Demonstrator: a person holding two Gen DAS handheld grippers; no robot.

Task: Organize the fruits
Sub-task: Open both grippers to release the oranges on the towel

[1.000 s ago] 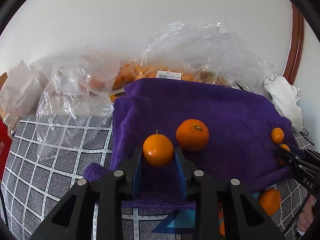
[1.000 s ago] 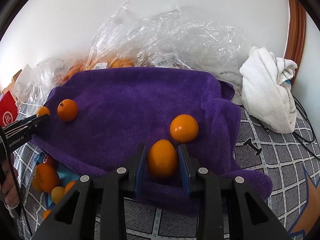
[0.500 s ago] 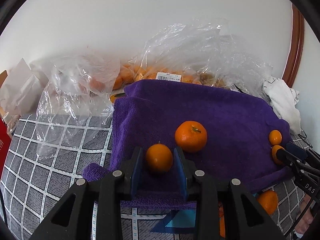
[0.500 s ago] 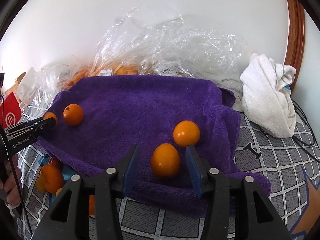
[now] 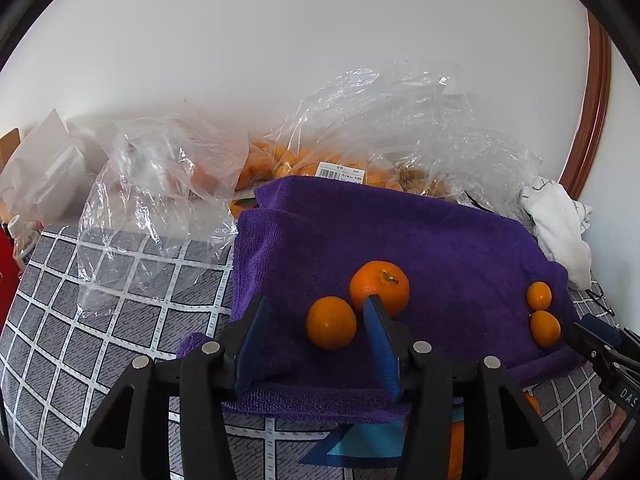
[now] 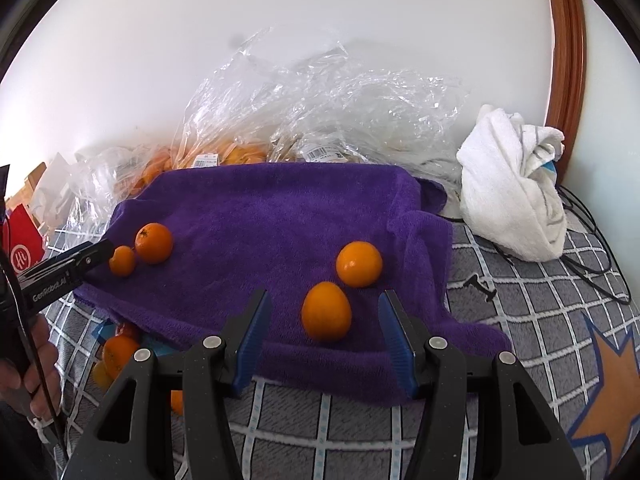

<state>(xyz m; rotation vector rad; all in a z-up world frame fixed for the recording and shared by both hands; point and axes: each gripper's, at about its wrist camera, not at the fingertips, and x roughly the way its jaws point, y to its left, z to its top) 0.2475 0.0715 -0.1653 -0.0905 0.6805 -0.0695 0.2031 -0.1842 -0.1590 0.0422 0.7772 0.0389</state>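
Both our claws spread: left claw (image 5: 316,316) straddles a small orange (image 5: 331,322) on the purple towel (image 5: 440,240), right claw (image 6: 324,316) straddles an oval orange (image 6: 326,311), neither gripped.

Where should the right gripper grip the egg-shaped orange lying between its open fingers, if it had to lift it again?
Across the narrow middle of the egg-shaped orange, coming straight forward and low over the purple towel. Its long axis points away, so the right gripper would probably close on its flatter flanks.
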